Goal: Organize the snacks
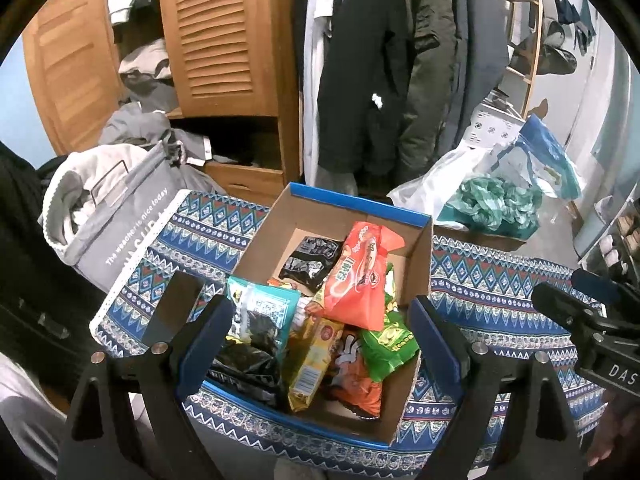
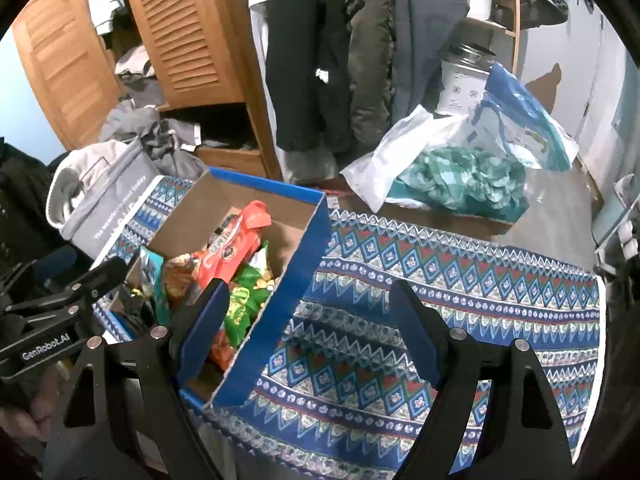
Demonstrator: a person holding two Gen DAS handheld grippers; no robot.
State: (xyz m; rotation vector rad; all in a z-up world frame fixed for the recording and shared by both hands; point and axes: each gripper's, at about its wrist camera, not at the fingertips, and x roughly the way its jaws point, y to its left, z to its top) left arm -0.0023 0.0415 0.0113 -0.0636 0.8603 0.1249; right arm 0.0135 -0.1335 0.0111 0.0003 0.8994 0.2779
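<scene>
A blue-edged cardboard box (image 1: 356, 202) stands on a patterned blue cloth (image 1: 500, 292). It holds several snack packs: an orange-red bag (image 1: 356, 276) on top, a green bag (image 1: 390, 346), a yellow pack (image 1: 310, 364), a teal pack (image 1: 266, 308) and a black pack (image 1: 310, 262). My left gripper (image 1: 320, 324) is open and empty, above the box's near side. My right gripper (image 2: 308, 312) is open and empty, over the box's right wall (image 2: 296, 292) and the cloth (image 2: 460, 300). The orange-red bag (image 2: 228, 248) and green bag (image 2: 244, 300) also show in the right wrist view.
A grey fabric bag (image 1: 116, 208) of clothes sits left of the box. A white plastic bag (image 2: 452, 164) with teal stuff lies behind the cloth at the right. A wooden louvred wardrobe (image 1: 220, 36) and hanging coats (image 1: 384, 60) stand behind.
</scene>
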